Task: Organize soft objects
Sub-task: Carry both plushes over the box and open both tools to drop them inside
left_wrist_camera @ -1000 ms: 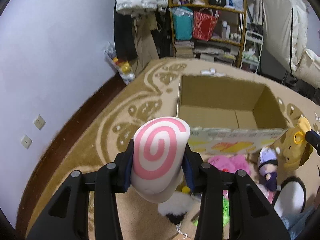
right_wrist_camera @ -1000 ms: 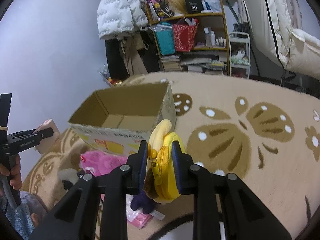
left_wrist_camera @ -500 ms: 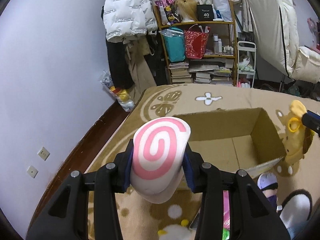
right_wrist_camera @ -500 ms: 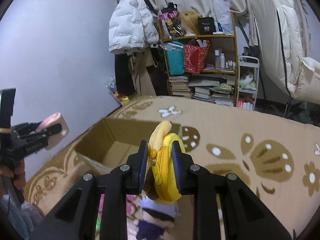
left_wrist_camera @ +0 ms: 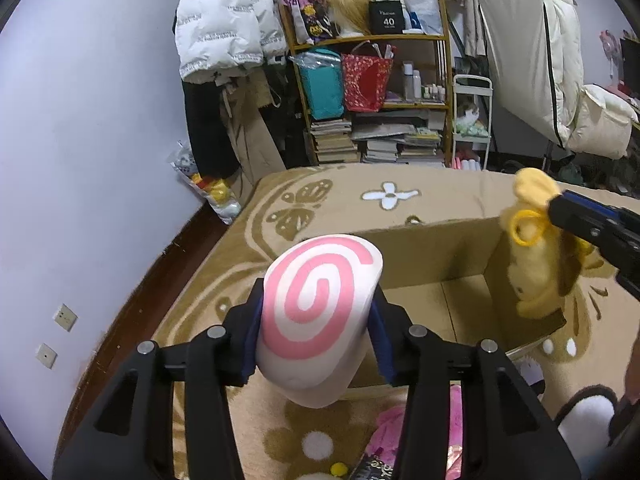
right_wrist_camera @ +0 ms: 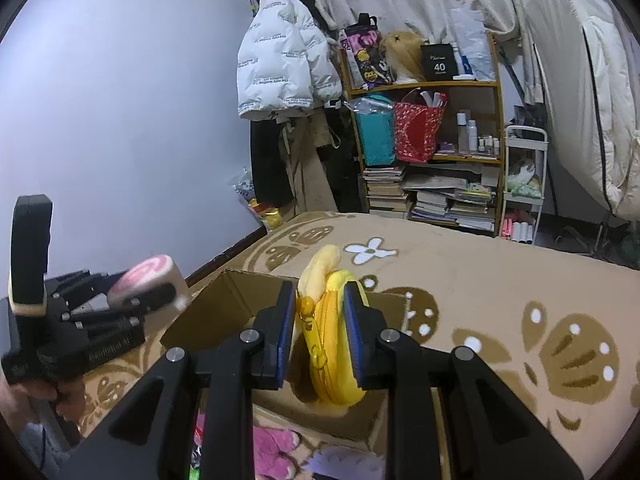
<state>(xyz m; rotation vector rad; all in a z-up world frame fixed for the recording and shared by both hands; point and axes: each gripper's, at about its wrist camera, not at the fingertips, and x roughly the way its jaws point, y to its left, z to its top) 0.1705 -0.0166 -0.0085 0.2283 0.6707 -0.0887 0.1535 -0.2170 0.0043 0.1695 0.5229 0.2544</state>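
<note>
My left gripper (left_wrist_camera: 316,332) is shut on a white plush roll with a pink spiral (left_wrist_camera: 316,312) and holds it just above the near left rim of an open cardboard box (left_wrist_camera: 452,264). My right gripper (right_wrist_camera: 318,332) is shut on a yellow plush pouch (right_wrist_camera: 328,344) with a zipper, held over the box (right_wrist_camera: 224,312). In the left wrist view the pouch (left_wrist_camera: 536,264) hangs over the box's right wall. In the right wrist view the left gripper (right_wrist_camera: 132,300) and roll (right_wrist_camera: 146,280) sit at the left.
The box stands on a tan patterned rug (left_wrist_camera: 352,196). Pink plush toys (left_wrist_camera: 392,432) and other soft toys lie on the rug in front of the box. A cluttered shelf (left_wrist_camera: 376,92) and hanging coats (left_wrist_camera: 224,36) stand at the back wall.
Both grippers have risen and moved forward over the box with their toys still held. The yellow pouch now hangs over the box's right side.
</note>
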